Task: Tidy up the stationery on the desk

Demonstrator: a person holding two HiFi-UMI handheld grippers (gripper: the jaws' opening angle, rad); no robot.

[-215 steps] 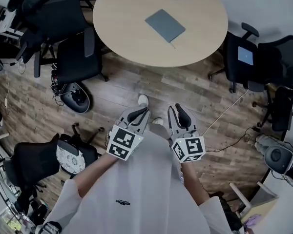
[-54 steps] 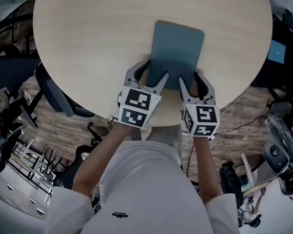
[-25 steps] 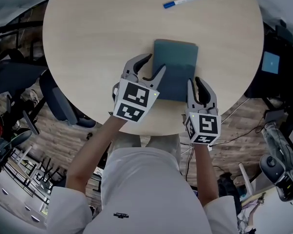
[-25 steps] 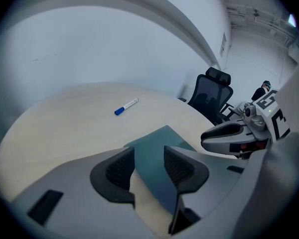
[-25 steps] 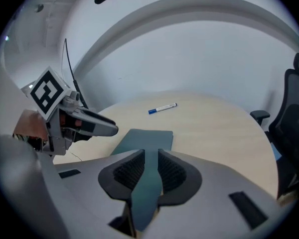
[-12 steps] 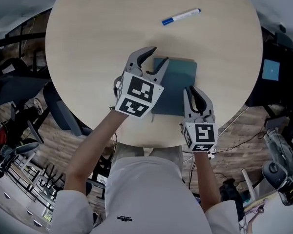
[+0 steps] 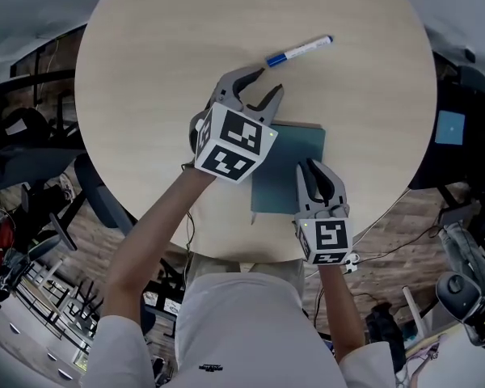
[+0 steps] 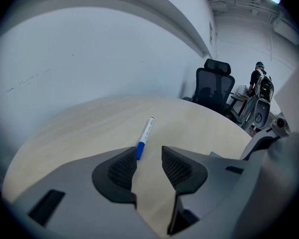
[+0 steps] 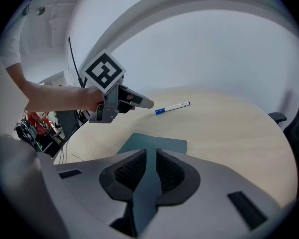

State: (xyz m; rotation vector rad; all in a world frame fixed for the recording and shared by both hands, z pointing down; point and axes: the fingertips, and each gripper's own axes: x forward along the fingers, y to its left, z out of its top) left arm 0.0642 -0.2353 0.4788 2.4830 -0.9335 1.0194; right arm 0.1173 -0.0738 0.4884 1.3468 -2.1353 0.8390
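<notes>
Two grippers: the right gripper (image 7: 314, 168) clamps the near edge of one teal notebook (image 7: 301, 142) lying on the table (image 7: 145, 55); the left gripper (image 7: 263, 87), jaws moderately apart and empty, hovers beside one blue-capped pen (image 7: 299, 51).

Your left hand-held gripper (image 7: 257, 89) hangs over the round wooden surface (image 7: 145, 71), jaws apart. Its tips point at the blue-capped end of the pen (image 7: 299, 51), which lies just ahead of them and slants away to the right. The teal notebook (image 7: 287, 156) lies flat just behind and right of that gripper, partly under its marker cube. Your right hand-held gripper (image 7: 316, 175) overlaps the notebook's near right corner, cube toward you.
</notes>
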